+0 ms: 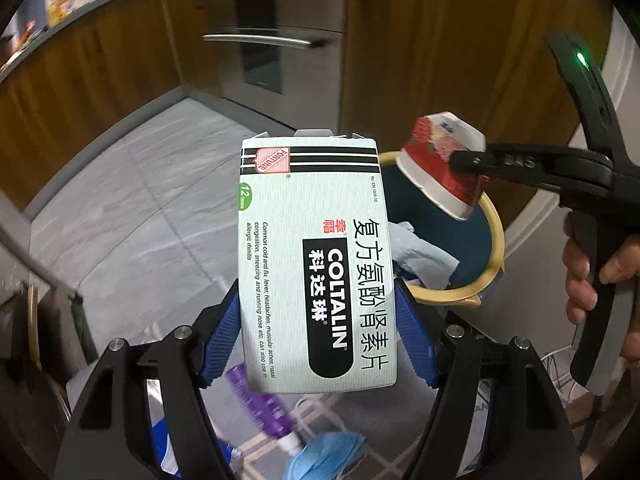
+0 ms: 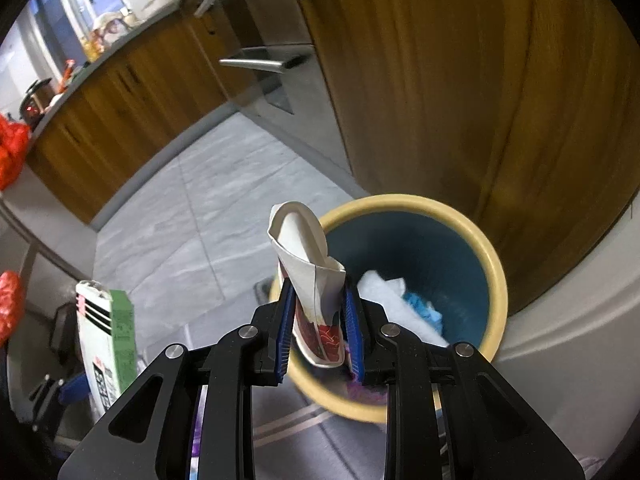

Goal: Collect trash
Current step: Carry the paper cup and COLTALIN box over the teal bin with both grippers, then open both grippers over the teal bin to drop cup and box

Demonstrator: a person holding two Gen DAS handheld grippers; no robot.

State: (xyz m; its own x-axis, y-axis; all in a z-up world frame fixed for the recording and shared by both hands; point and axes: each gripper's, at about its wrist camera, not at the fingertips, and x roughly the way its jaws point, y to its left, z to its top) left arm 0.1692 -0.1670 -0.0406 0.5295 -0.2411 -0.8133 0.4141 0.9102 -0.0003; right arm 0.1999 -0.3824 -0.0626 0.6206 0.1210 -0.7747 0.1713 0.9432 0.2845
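Above the bin (image 2: 494, 272), your right gripper (image 2: 317, 320) is clamped on a crushed paper cup (image 2: 310, 280); just beside the bin's rim, your left gripper (image 1: 320, 336) grips a medicine box (image 1: 316, 260) across its width.

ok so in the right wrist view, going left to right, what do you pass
medicine box held in the left gripper → crushed paper cup clamped in the right gripper → crumpled tissue inside the bin
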